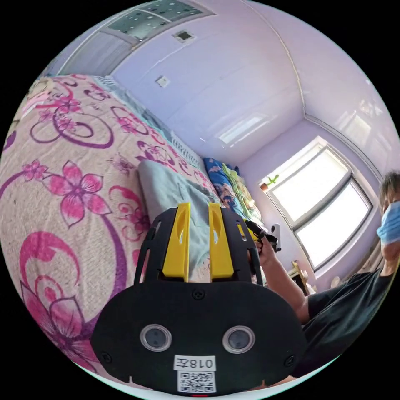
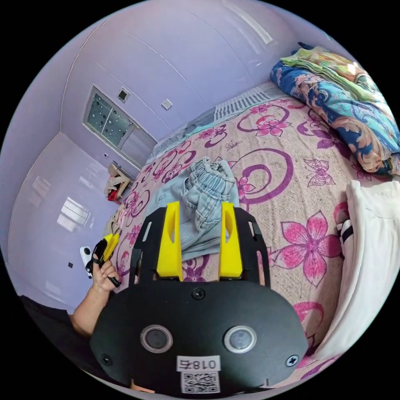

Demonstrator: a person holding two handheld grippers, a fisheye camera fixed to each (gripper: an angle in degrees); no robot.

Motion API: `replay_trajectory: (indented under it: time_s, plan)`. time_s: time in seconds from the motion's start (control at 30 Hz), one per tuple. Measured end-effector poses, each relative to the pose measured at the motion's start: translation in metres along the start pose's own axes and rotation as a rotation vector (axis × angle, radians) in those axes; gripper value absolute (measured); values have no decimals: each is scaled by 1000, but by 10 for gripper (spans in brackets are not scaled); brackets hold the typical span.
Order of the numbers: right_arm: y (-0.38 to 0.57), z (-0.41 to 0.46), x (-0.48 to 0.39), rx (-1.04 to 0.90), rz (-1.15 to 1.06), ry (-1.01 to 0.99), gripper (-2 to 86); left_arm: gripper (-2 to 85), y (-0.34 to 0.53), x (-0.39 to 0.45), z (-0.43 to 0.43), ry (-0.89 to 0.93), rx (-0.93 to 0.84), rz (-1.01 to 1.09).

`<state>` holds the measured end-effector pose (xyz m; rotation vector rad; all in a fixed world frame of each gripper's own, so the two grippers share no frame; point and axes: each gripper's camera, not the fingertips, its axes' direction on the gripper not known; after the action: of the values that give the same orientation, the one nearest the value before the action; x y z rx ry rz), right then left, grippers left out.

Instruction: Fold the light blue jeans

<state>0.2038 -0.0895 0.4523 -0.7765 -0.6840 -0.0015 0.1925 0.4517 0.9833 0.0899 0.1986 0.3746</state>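
Now | both grippers open | jeans point(image 2: 204, 200) lying on bedspread point(image 2: 291, 183)

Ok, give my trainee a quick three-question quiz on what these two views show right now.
1. True or false: the right gripper is shut on the light blue jeans.
2. What do the jeans lie on? A) a bare wooden table B) a floral bedspread C) a tiled floor
3. Fill in: in the right gripper view, the folded garment at the edge beside the jeans is ____ in colour.

Key:
1. False: its jaws stand apart, with the jeans beyond them.
2. B
3. White
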Motion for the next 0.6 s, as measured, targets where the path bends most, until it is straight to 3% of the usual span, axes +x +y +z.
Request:
replay_trajectory:
  time_s: [0.17, 0.3, 0.4, 0.6]
  plan:
    - [-56, 36, 31, -161, 193, -100, 106, 107, -14, -55, 8, -43, -87, -203]
    - [-60, -3, 26, -125, 163, -10, 85, 123, -30, -55, 23, -63, -164, -195]
    - [-61, -19, 23, -147, 77, -21, 118, 140, -41, -61, 34, -76, -236, -214]
    - [-49, -74, 72, -69, 152, -199, 179, 156, -35, -64, 30, -43, -281, -278]
